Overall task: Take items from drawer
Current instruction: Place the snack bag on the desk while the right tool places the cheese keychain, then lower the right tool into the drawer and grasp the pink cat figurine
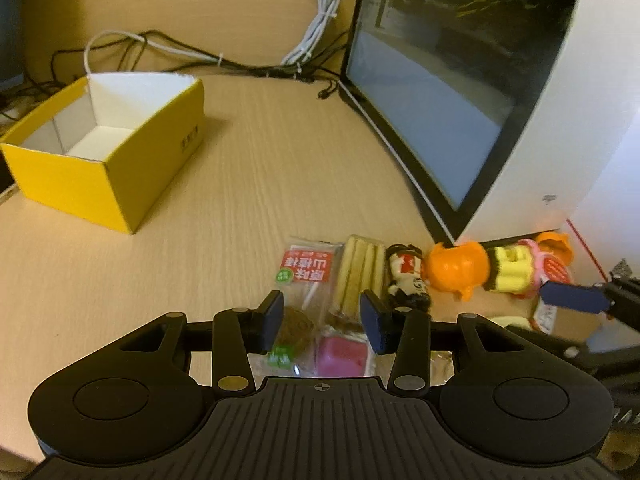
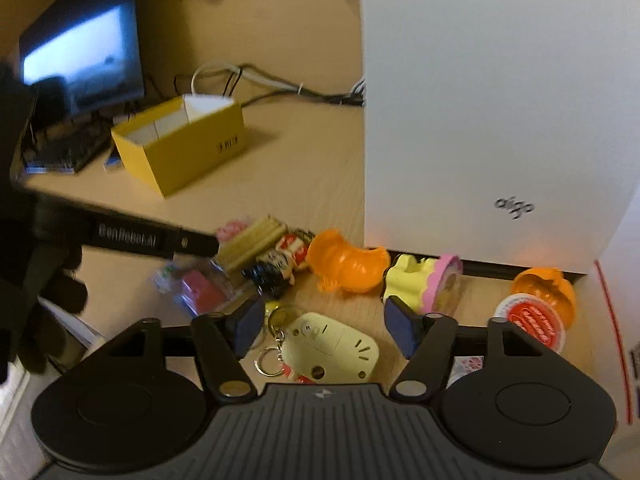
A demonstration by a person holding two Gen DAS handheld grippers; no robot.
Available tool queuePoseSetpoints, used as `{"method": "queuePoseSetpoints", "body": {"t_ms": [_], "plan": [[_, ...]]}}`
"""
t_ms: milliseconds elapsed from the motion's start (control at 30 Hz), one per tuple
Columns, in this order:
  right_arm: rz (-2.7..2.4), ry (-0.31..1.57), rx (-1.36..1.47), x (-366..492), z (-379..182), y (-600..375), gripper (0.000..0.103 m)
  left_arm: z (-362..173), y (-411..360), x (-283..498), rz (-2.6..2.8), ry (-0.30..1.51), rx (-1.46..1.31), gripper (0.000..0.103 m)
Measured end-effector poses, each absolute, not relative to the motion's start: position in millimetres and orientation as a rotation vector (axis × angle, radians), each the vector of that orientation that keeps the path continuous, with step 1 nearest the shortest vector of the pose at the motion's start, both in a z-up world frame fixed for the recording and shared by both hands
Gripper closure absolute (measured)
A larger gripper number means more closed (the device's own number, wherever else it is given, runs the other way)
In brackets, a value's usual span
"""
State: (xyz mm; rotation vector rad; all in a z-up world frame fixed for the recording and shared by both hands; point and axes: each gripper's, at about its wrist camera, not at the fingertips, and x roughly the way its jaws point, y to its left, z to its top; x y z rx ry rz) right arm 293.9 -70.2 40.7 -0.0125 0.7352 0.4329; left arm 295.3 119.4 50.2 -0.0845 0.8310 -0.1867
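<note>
1. A tall white computer case (image 2: 480, 100) stands ahead and to the right of the right claw (image 2: 324, 326). Only the left wrist view shows its dark glass side panel (image 1: 440, 80); the right wrist view shows a plain white face with a small logo.
2. The pale wood-grain desk (image 1: 260, 168) carries everything. No drawer is visible in either view, and the items lie loose on the desk.
3. An open yellow cardboard box with a white inside (image 1: 104, 148) sits well ahead and to the left of the left claw (image 1: 322, 320), with nothing visible inside it.
4. A dark monitor (image 2: 84, 36) and a black keyboard (image 2: 64, 152) appear only in the right wrist view, far off to the left.
5. The left claw stands wide open, nothing pinched. Just past and under its fingers lie a clear snack packet with a red label (image 1: 306, 280), a pack of beige wafer sticks (image 1: 356, 276) and a pink block in clear wrap (image 1: 340, 356).
6. The right claw also stands apart, gripping nothing. Between its fingers lies a pale yellow plastic keychain toy with metal rings (image 2: 332, 350), seen only in this view.
7. Ahead of both claws lie a small black-and-white doll figure (image 1: 408, 280), an orange plastic shell (image 1: 456, 268) and a yellow-and-pink toy cake (image 2: 424, 280). A red-lidded round tub (image 2: 532, 320) sits to the right of the right claw.
</note>
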Motion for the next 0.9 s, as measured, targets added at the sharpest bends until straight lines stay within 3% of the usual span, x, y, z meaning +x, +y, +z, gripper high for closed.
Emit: {"method": "queuePoseSetpoints", "body": {"t_ms": [200, 400, 633, 900], "plan": [[0.418, 0.727, 0.074, 257, 73, -99, 0.034, 70, 118, 238, -0.220, 0.800, -0.106, 0.057], [0.390, 0.807, -0.028, 203, 84, -118, 0.034, 49, 92, 173, -0.335, 0.903, -0.092, 0.057], [0.317, 0.922, 0.024, 150, 71, -149, 0.034, 4, 55, 127, -0.385, 1.044, -0.066, 0.057], [0.245, 1.138, 0.074, 152, 34, -169, 0.034, -2, 45, 97, -0.382, 1.021, -0.099, 0.057]]}}
